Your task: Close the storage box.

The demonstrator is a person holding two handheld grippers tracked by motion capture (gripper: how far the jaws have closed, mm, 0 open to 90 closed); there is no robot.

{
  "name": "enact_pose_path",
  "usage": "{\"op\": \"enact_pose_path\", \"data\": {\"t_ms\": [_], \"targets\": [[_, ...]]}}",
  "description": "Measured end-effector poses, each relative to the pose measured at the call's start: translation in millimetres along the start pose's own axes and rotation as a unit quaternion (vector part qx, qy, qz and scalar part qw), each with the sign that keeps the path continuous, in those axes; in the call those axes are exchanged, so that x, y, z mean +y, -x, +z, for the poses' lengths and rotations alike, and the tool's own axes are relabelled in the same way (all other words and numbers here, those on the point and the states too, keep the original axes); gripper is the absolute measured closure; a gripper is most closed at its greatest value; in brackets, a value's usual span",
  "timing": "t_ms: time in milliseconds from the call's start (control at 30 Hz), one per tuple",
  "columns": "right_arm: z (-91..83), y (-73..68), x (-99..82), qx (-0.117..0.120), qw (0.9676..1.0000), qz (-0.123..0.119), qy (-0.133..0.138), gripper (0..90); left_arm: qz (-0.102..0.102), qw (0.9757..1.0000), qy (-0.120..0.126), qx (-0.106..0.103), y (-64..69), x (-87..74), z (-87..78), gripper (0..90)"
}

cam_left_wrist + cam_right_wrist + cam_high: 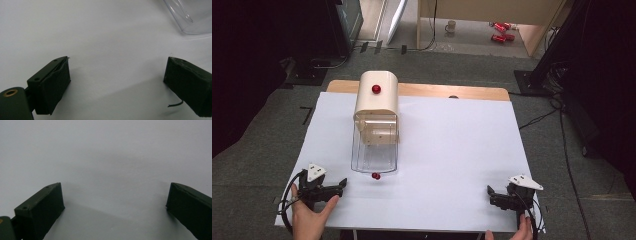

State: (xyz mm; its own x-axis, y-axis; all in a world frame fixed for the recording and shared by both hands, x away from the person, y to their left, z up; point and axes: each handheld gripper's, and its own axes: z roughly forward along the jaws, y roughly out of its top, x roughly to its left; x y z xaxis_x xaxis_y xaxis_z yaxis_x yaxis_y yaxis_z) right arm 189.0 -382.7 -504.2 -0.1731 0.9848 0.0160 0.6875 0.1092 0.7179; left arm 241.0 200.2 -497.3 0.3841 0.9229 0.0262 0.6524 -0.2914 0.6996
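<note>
left tool (343, 184) wide apart, red ball (375, 176) near.

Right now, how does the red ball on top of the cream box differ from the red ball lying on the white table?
The red ball on the cream box sits high on the cream box, at the table's far side; the red ball on the table lies low on the white table, just before the clear bin. The upper ball looks slightly larger. Both are red, shiny and untouched.

No text, label or number can be read anywhere; the far red cans (500, 31) look too blurred.
</note>
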Motion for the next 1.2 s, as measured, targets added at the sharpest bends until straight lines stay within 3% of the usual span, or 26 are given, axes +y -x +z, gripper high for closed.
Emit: {"op": "enact_pose_path", "data": {"t_ms": [133, 300, 500, 600, 733, 800, 833, 933, 1200], "targets": [[0.0, 0.1, 0.0, 0.000, 1.0000, 0.000, 0.000, 0.7, -0.005, 1.0000, 0.000, 0.001, 0.1, 0.3, 0.2, 6.6], [0.0, 0.1, 0.1, 0.000, 1.0000, 0.000, 0.000, 0.7, -0.023, 0.9995, 0.000, 0.019, 3.7, -0.1, -2.0, 7.2], [0.0, 0.2, 0.1, 0.000, 1.0000, 0.000, 0.000, 0.7, -0.036, 0.9991, 0.021, 0.009, 13.4, 2.1, -11.0, 7.4], [0.1, 0.6, 0.3, 0.001, 1.0000, 0.001, 0.000, 0.7, -0.035, 0.9981, 0.049, 0.014, 25.8, 5.3, -21.7, 14.3], [0.2, 0.2, 0.2, 0.000, 1.0000, 0.000, -0.001, 0.7, -0.025, 0.9968, 0.076, 0.002, 44.7, 10.1, -32.9, 14.3], [0.1, 0.2, 0.1, 0.000, 1.0000, 0.000, 0.000, 0.7, -0.024, 0.9963, 0.081, -0.017, 57.5, 11.3, -36.7, 14.3], [0.1, 0.1, 0.0, 0.000, 1.0000, 0.000, 0.000, 0.7, -0.024, 0.9963, 0.081, -0.017, 57.5, 11.3, -36.7, 14.4], [0.1, -0.1, -0.1, 0.000, 1.0000, 0.000, 0.000, 0.8, -0.038, 0.9948, 0.089, -0.032, 72.8, 9.9, -40.7, 20.1], [0.0, -0.1, -0.4, -0.001, 1.0000, -0.001, 0.001, 0.8, -0.037, 0.9933, 0.105, -0.034, 99.3, 12.8, -42.6, 35.1]]}}
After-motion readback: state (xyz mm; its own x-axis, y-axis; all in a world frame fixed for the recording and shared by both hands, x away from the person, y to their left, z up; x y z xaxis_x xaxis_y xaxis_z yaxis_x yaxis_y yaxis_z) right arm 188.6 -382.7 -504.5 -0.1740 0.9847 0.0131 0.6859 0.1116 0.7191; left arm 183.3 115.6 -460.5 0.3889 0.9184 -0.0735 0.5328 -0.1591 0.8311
